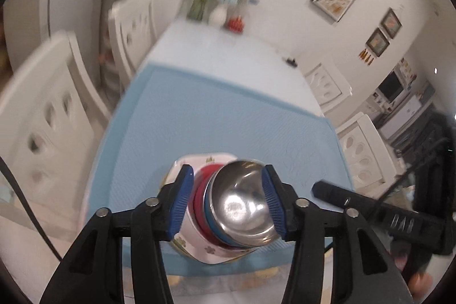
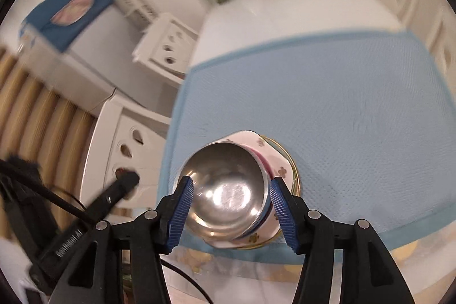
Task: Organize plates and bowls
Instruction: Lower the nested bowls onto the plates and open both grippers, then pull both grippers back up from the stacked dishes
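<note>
A nested stack rests near the front edge of the light blue mat. A shiny steel bowl is on top, over a blue bowl and a red bowl. All sit in a white floral dish on a gold-rimmed plate. My left gripper hovers over the stack, open, its blue pads flanking the bowls without squeezing them. My right gripper is also open above the steel bowl, which shows between its pads.
White chairs stand along both sides of the table. A vase of flowers and a small red object stand at the far end. Each gripper's black body shows in the other's view, the right and the left.
</note>
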`<action>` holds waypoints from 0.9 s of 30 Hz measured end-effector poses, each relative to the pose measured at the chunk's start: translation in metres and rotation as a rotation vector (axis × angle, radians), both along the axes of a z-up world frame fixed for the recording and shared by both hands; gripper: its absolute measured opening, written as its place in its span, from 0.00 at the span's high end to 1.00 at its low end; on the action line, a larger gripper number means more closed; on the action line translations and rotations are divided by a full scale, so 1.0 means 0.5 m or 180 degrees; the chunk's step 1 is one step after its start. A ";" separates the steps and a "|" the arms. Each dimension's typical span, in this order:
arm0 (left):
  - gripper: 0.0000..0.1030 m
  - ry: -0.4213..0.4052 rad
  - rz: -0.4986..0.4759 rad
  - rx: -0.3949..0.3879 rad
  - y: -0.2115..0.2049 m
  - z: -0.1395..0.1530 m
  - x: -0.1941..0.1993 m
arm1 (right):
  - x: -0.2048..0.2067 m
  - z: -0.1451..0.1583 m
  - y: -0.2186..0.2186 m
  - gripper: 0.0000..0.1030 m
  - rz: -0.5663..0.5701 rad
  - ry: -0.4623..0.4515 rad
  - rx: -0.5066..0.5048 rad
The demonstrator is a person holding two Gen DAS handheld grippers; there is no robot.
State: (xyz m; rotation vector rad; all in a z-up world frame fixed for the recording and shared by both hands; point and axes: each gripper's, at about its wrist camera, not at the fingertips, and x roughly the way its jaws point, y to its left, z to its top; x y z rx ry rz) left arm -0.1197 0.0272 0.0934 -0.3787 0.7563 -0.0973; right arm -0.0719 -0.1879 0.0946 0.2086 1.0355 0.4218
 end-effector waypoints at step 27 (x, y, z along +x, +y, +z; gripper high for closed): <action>0.41 0.0170 0.0559 0.0400 -0.088 0.067 -0.174 | -0.250 0.046 -0.016 0.27 -0.0423 -0.0413 -0.1109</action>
